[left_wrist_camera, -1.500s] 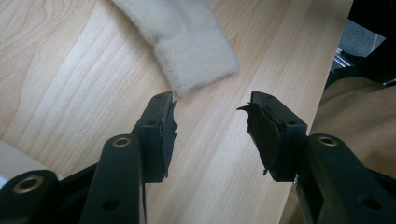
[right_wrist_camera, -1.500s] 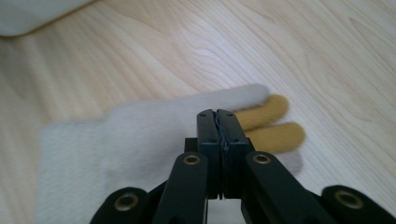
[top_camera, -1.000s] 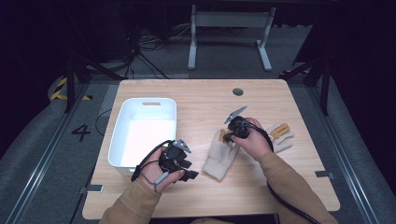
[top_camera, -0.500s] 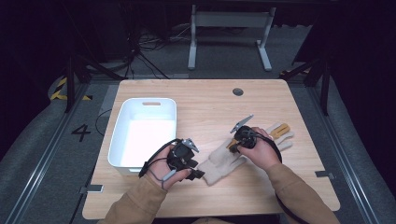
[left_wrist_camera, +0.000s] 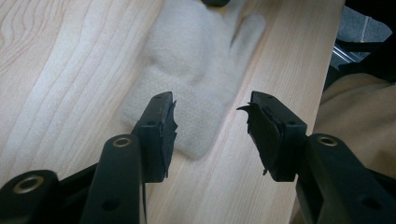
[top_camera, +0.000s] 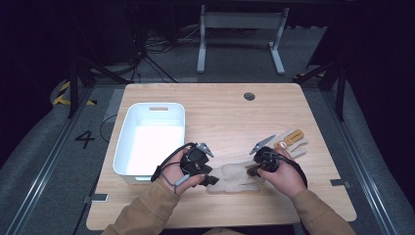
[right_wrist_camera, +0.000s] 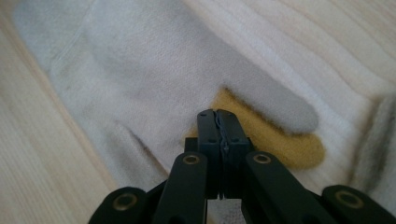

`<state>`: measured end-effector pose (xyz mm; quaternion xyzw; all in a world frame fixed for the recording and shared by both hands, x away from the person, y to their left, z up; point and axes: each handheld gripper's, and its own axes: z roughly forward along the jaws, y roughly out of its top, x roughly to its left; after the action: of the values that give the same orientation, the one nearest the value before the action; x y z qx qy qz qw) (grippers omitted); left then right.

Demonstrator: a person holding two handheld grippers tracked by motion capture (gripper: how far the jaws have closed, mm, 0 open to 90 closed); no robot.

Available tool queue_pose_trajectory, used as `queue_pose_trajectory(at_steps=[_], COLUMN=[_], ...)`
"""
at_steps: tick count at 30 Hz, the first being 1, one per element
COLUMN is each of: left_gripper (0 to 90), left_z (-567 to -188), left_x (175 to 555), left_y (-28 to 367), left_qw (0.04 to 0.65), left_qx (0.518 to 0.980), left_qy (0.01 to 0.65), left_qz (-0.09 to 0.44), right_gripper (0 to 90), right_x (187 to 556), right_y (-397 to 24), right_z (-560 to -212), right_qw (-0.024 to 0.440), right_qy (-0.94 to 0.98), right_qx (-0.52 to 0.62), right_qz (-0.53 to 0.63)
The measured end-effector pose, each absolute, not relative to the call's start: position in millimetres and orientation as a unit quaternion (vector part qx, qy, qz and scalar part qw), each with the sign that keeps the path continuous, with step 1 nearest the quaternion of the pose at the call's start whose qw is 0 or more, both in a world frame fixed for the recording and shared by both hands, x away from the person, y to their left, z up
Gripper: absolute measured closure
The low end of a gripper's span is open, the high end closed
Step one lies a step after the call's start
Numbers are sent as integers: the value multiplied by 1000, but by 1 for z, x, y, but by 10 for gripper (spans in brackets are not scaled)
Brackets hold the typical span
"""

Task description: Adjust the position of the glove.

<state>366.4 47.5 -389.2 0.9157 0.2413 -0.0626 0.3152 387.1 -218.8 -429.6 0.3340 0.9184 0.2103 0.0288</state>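
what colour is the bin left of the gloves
White bin, clearest in the high view.

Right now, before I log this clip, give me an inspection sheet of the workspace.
Surface: light wooden table, round grommet hole near the far edge.
Job's things: pale work glove lying flat near the front edge; second glove with yellow fingers to its right; white bin at left, nothing seen inside.
Clutter: nothing seen.
Grippers: left gripper jaws apart, over the pale glove's cuff; right gripper jaws closed over glove fabric, a pinch cannot be confirmed.
Cables: black cable looped at the left hand; more cables on the floor behind.
Surroundings: dark room, grey floor, metal stand beyond the table.
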Motion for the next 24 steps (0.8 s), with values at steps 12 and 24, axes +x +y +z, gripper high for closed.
queue_pose_trajectory(at_steps=[12,24], left_gripper=[528,521], left_z=[-384,-369], left_x=[371,384], left_y=[48,58], left_qw=[321,345], left_qx=[914,904], left_qy=[241,245], left_qz=[-63,-58], right_gripper=[877,792], right_x=[376,386], right_y=[-232,-265], right_z=[-419,-389], right_qw=[40,92], right_qy=[908,884], right_qx=[331,368], right_qz=[255,274])
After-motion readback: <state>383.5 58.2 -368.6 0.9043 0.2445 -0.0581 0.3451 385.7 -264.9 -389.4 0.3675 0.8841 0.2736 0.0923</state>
